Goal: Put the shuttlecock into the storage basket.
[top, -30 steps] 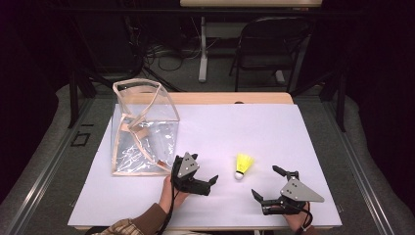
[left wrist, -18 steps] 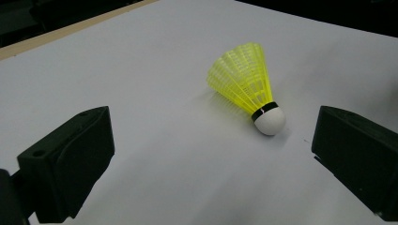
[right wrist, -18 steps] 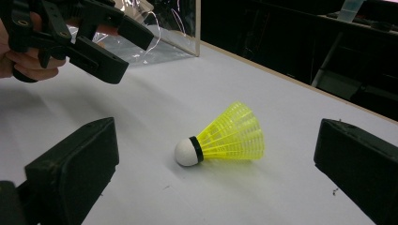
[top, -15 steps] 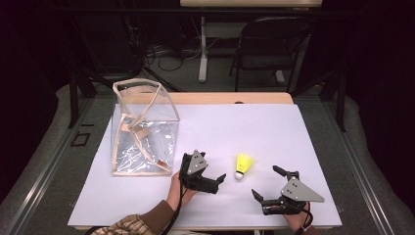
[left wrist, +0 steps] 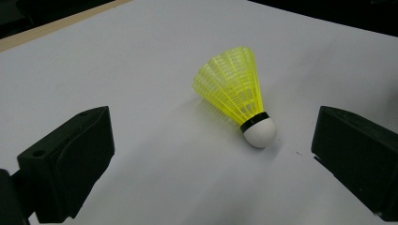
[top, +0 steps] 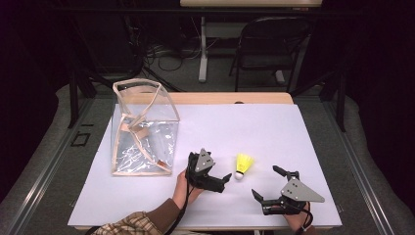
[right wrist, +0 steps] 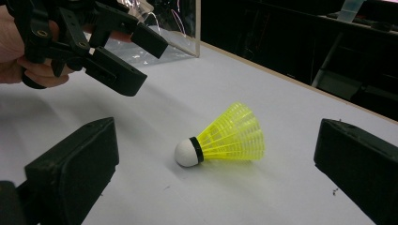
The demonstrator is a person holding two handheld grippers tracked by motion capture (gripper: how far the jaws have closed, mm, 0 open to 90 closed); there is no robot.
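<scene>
Toward the left edge of the white-covered bench (top: 303, 137) stands a clear plastic bag (top: 144, 129) with tan trim, open at the top; near the front edge, about mid-width, a yellow shuttlecock (top: 242, 165) lies on its side, white cork tip toward the front. The left gripper (top: 215, 182) sits just left of the shuttlecock, jaws wide and empty, the cork framed between them in the left gripper view; the right gripper (top: 266, 186) rests near the front right corner, jaws also wide, holding nothing. Judged step: approach for a pick with the left gripper; the next move calls for advancing until the jaws straddle the cork, then closing gently, since the skirt looks light and likely to roll.
</scene>
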